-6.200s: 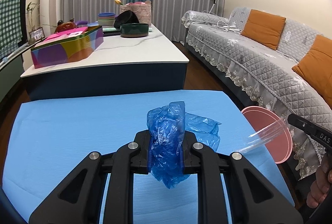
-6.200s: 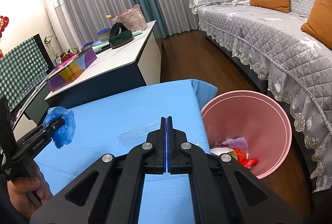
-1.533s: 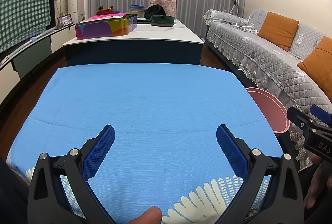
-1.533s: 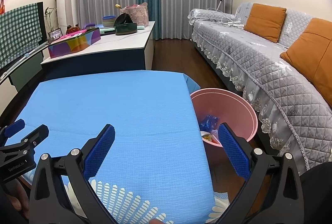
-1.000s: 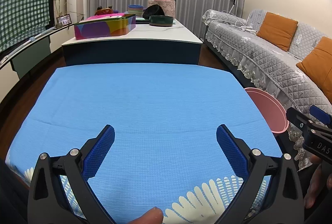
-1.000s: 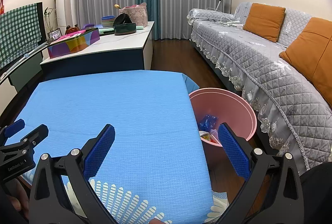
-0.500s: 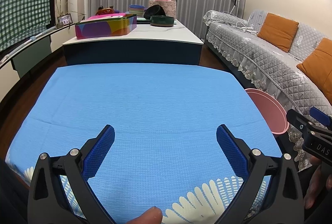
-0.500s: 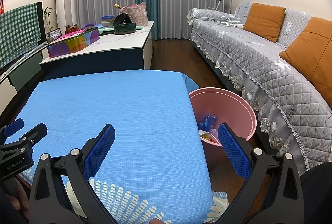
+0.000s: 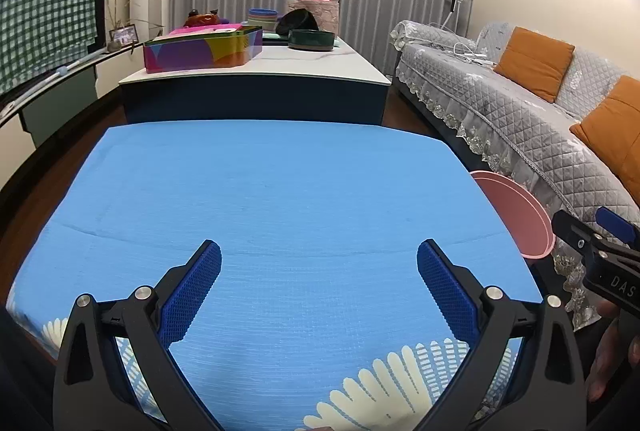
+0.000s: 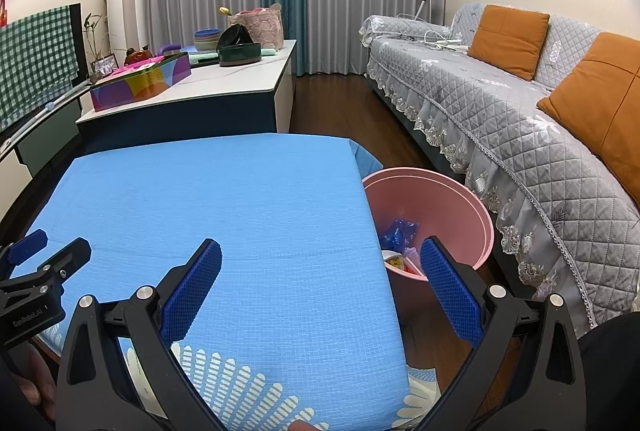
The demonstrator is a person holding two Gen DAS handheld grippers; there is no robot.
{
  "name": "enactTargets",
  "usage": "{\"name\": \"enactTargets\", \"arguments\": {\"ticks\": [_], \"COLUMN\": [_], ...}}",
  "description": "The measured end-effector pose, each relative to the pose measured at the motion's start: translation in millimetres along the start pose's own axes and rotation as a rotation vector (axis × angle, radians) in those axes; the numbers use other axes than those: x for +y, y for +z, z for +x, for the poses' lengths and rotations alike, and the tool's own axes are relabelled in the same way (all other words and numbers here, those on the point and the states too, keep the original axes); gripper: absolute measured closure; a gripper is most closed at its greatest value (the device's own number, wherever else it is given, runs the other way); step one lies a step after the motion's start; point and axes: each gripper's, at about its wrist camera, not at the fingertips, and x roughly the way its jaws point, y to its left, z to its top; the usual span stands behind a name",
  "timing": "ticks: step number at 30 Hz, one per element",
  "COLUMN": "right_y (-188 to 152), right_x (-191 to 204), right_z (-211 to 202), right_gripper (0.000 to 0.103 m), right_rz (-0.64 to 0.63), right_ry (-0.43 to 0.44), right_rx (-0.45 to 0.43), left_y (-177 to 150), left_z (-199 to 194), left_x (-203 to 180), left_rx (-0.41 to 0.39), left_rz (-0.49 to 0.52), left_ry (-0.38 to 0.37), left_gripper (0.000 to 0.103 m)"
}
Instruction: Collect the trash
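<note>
Over the near edge of the blue surface (image 9: pixel 280 191), in the left wrist view, we hold the left tool (image 9: pixel 319 287) low and level, its two blue pads wide apart with nothing between them. We judge it hangs like this because no trash is seen on the cloth in front of it: the whole blue area shows bare, only the white leaf print at the near border. At the right side the pink bin (image 9: pixel 516 219) stands just beside the corner of the surface, below its level, so a thing can be dropped into it without a long reach. The right tool (image 9: pixel 596 251) enters from the right edge, near the bin.

In the right wrist view, the right tool (image 10: pixel 320 289) is also spread wide and carries nothing. It looks over the right border of the surface (image 10: pixel 220 199), so one pad lies over the cloth and the other over the pink bin (image 10: pixel 476 207). Inside the bin we see the trash: a crumpled blue plastic piece (image 10: pixel 398 231) on top of some white and red wrappers (image 10: pixel 400 261). The left tool (image 10: pixel 44 263) shows at the left edge. From this, we judge the collecting is finished or nearly so.
</note>
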Motion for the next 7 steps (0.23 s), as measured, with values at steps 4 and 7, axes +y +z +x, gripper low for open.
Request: {"name": "enactTargets", "arguments": {"ticks": [4,7], "right_y": [0.0,-0.1], "right_x": [0.2,-0.5], "right_z": [-0.1,0.1], "right_gripper": [0.005,0.005], "right_rz": [0.000,0.000], "right_ry": [0.000,0.000], "right_rx": [0.001,0.000], "left_y": [0.7,0.7], "left_z": [0.8,1.5], "left_x": [0.8,0.6], "left_rx": [0.004,0.008], "left_rz": [0.001,0.001], "left_ry": [0.012,0.014], "left_gripper": [0.008,0.008]}}
